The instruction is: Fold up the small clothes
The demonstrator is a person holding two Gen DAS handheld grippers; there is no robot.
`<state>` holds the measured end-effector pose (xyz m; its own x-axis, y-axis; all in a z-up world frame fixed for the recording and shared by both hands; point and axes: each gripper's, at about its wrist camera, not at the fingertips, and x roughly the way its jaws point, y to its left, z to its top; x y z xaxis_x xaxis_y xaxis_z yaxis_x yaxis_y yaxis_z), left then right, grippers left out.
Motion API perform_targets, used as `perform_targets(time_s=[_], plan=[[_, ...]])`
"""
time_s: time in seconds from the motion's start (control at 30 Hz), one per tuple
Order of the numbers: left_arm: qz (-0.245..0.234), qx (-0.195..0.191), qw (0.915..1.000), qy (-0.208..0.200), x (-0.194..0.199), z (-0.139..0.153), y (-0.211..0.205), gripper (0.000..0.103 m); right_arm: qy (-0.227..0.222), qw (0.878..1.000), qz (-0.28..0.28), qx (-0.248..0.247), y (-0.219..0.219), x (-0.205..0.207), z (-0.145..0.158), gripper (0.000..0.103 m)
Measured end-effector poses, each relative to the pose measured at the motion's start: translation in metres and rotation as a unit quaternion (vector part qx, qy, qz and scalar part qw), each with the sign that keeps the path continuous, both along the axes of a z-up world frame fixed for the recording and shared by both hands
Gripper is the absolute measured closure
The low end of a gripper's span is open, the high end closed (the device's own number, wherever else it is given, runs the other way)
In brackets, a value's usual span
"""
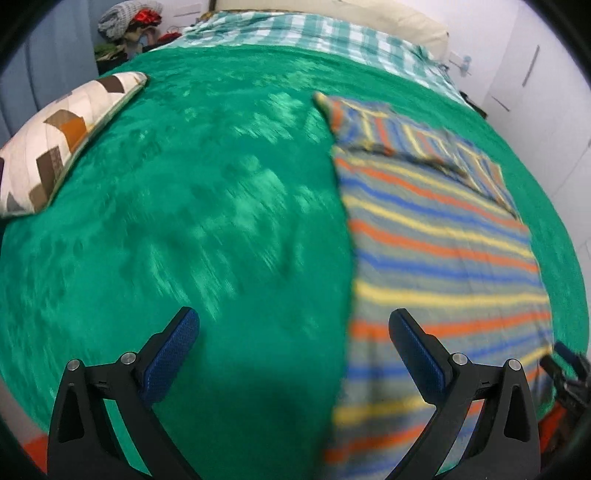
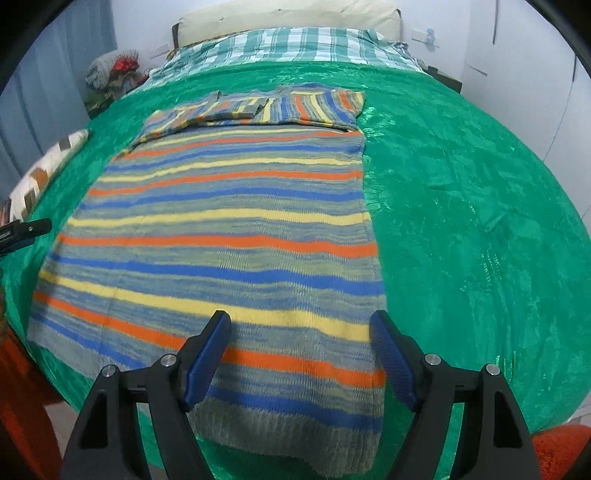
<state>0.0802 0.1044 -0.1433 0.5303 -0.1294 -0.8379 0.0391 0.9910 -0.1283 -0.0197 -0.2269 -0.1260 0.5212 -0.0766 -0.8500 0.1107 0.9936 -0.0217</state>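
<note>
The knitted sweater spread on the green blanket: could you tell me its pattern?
Knitted sweater: horizontal stripes of orange, blue, yellow and grey; clearest in the right wrist view.

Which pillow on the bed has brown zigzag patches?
The white patchwork pillow lying on the green blanket's left edge. The other, a plain cream pillow, sits at the head.

I see the sweater (image 2: 229, 236) flat on the bed's blanket (image 2: 461, 192), a cushion (image 1: 55, 140) to its left, a pillow (image 2: 288, 14) behind.
</note>
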Motion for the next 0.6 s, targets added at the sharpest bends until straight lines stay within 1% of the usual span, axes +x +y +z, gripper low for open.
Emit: perform_targets(time_s=[0.2,0.27,0.33,0.47,0.6], plan=[[-0.02,0.025,0.9995,0.009,-0.025,-0.01,-0.035,0.001,0.003,1.0,0.015,-0.018,0.009,-0.004,-0.002,0.026],[-0.024,0.029,0.9992,0.009,-0.03,-0.013,-0.043,0.001,0.003,0.999,0.02,-0.027,0.011,-0.004,-0.003,0.026],[-0.028,0.042,0.9987,0.01,-0.034,-0.018,-0.052,0.001,0.004,0.999,0.021,-0.03,0.012,-0.005,-0.004,0.026],[-0.038,0.073,0.9965,0.01,-0.039,-0.027,-0.06,0.001,0.008,0.999,0.019,-0.034,0.012,-0.006,-0.006,0.026],[-0.044,0.084,0.9954,0.011,-0.039,-0.033,-0.062,0.0,0.013,0.999,0.017,-0.034,0.012,-0.006,-0.01,0.026]])
